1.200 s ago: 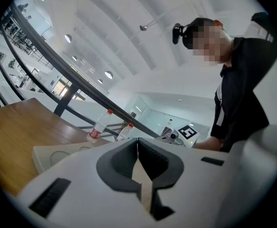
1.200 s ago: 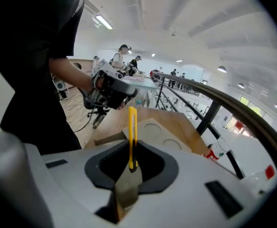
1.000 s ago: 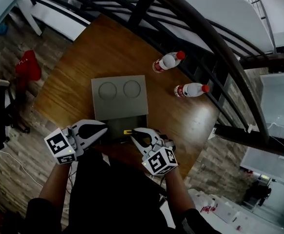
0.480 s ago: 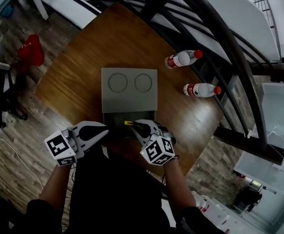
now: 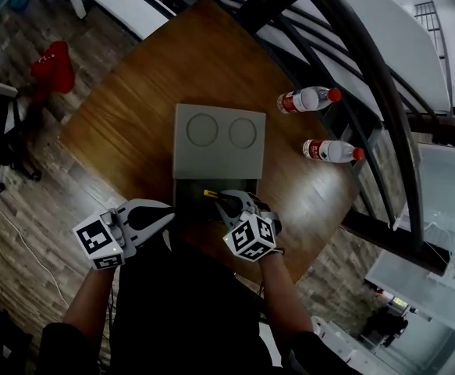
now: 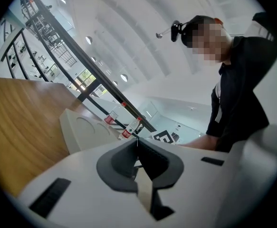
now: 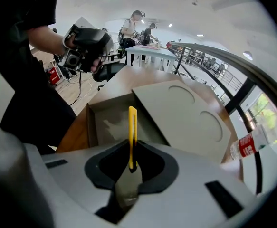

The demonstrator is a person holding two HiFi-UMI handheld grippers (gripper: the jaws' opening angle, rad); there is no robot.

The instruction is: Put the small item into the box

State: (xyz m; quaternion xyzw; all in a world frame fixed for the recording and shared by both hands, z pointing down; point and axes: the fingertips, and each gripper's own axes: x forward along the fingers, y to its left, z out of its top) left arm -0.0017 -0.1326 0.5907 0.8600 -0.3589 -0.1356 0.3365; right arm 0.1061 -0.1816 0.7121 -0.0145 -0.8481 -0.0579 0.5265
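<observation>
Holding: the right hand-held gripper (image 7: 130,163) was clamped on the small yellow item (image 7: 132,127), a thin flat strip that stood edge-on beyond the jaw tips.
Item's place: it hung over the open near part of the box (image 7: 98,122) and was not yet inside.
Box: it was grey card and sat on the wooden worktop (image 5: 133,108). Its lid (image 5: 219,135), pressed with two circles, lay folded back on the box's far side.
Left hand-held gripper (image 6: 138,146): its jaws were together with nothing between them. It was held off the box's near-left corner, clear of the opening.
Bottles (image 5: 309,98): two red-capped ones lay to the far right of the box, well apart from it.
Step in hand, as judged: lowering the strip into the cavity and letting go.
Doing it well: the strip probably needed to go down between the box walls, tip first and away from the lid's edge. The jaws would best part only once it was low, so that it dropped flat rather than bounced out.
Risk: a release too high or too near the box's front wall could have sent the strip onto the worktop.
</observation>
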